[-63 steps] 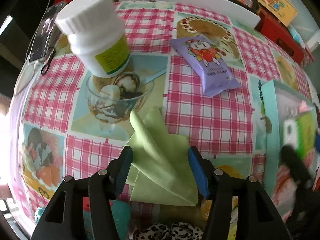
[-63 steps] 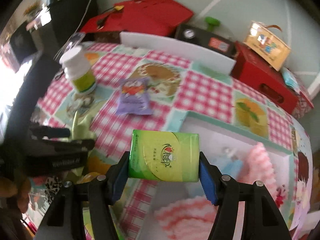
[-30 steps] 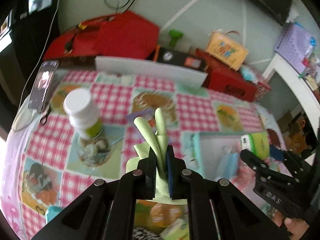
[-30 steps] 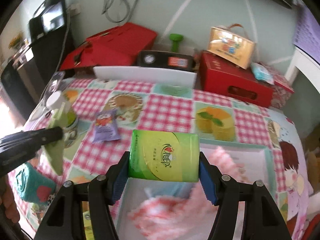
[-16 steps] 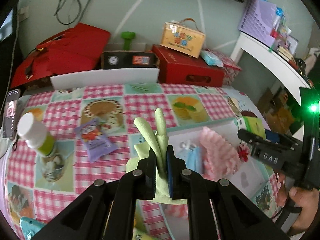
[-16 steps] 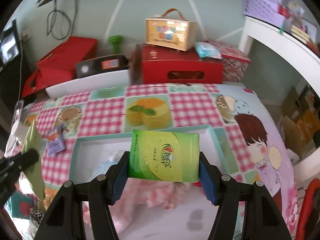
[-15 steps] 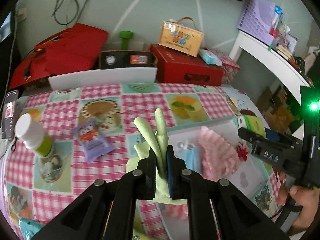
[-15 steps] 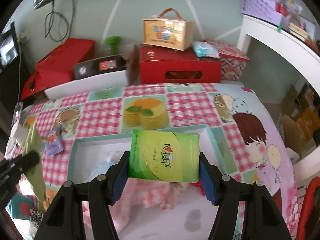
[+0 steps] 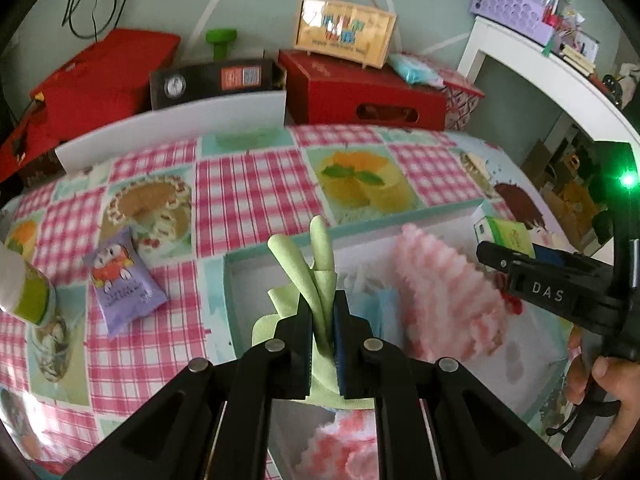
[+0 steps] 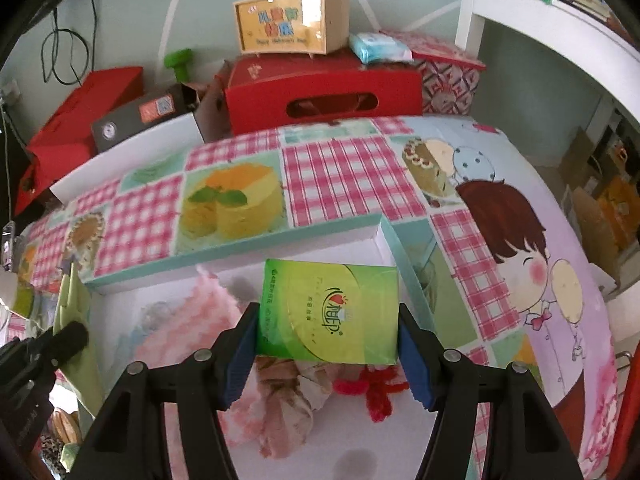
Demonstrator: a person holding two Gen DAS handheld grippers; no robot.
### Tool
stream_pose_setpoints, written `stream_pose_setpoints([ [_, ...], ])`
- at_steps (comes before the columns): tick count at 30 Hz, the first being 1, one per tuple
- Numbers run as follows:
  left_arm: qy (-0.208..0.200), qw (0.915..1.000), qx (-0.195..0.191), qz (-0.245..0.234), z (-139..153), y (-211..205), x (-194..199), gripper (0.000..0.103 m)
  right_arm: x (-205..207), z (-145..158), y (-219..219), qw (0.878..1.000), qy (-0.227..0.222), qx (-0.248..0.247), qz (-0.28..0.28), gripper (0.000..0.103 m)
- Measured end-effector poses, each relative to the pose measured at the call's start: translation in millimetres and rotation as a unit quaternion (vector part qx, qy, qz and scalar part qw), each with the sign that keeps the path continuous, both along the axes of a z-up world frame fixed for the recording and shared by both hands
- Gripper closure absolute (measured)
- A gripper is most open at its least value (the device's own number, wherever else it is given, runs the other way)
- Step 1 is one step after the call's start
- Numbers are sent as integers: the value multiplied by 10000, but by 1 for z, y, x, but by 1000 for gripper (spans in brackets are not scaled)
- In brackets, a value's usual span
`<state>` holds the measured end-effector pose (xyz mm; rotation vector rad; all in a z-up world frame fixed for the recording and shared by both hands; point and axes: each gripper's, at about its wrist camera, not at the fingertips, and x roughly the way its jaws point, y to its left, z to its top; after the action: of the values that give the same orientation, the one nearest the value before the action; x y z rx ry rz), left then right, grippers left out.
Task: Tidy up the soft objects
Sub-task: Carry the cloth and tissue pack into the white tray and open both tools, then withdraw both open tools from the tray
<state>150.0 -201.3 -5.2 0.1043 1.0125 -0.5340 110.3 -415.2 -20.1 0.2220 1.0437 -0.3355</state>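
Observation:
My left gripper [image 9: 322, 310] is shut on a light green cloth [image 9: 306, 276] and holds it above the left part of a teal-rimmed white tray [image 9: 280, 240]. My right gripper [image 10: 326, 326] is shut on a green tissue pack [image 10: 328, 312] above the tray's far right corner [image 10: 384, 232]. The tissue pack also shows in the left wrist view [image 9: 506, 232]. The green cloth also shows at the left of the right wrist view [image 10: 74, 300]. Pink fluffy cloths [image 9: 444, 296] and a light blue item [image 9: 380, 304] lie in the tray.
A purple snack packet [image 9: 120, 280] and a white bottle with a green label [image 9: 24, 284] sit on the checked tablecloth left of the tray. Red boxes [image 10: 320, 92], a dark box [image 9: 216, 80] and a white board [image 9: 180, 124] line the far edge.
Both grippers have moved right and forward with their loads, from over the tablecloth to over the tray. The tissue pack now hangs lower near the tray's far right corner.

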Motion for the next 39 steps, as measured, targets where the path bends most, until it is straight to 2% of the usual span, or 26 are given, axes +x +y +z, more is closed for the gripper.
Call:
stream_pose_setpoints([
  [6,278,9996,59,78,-8,3,2,91,2,-8,3,9998,214,-42,-4,36],
  [8,376,9992,36,91,-8,5,2,81,3,-8,4,9996,260,-75,10,35],
  [10,445,9989,54,129,-7,6,2,58,3,-7,7,9994,308,-147,19,33],
  [14,471,9988,47,149,1,7,-2,54,3,-2,11,9989,356,-299,38,25],
  [16,443,9988,77,176,6,8,-4,48,3,1,12,9987,378,-329,14,25],
  [20,407,9989,105,202,14,9,-6,43,1,7,12,9989,360,-297,-30,23],
  [22,406,9988,134,228,15,10,-6,37,0,9,13,9988,370,-312,-55,22],
  [27,431,9983,152,358,17,16,-4,35,-3,15,15,9989,351,-289,-78,21],
  [29,426,9981,136,428,17,19,-3,30,-3,17,17,9989,343,-294,-76,19],
  [31,400,9978,141,503,17,22,-1,15,-4,19,18,9989,330,-317,-91,11],
  [32,356,9976,149,569,17,24,0,12,-4,19,18,9989,315,-325,-104,9],
  [33,312,9973,162,640,17,26,0,9,-5,20,17,9990,286,-311,-145,1],
  [34,270,9970,183,708,16,28,1,5,-6,21,16,9991,274,-278,-192,0],
  [39,274,9945,223,989,11,39,8,2,-7,16,8,9989,308,10,-352,0],
])
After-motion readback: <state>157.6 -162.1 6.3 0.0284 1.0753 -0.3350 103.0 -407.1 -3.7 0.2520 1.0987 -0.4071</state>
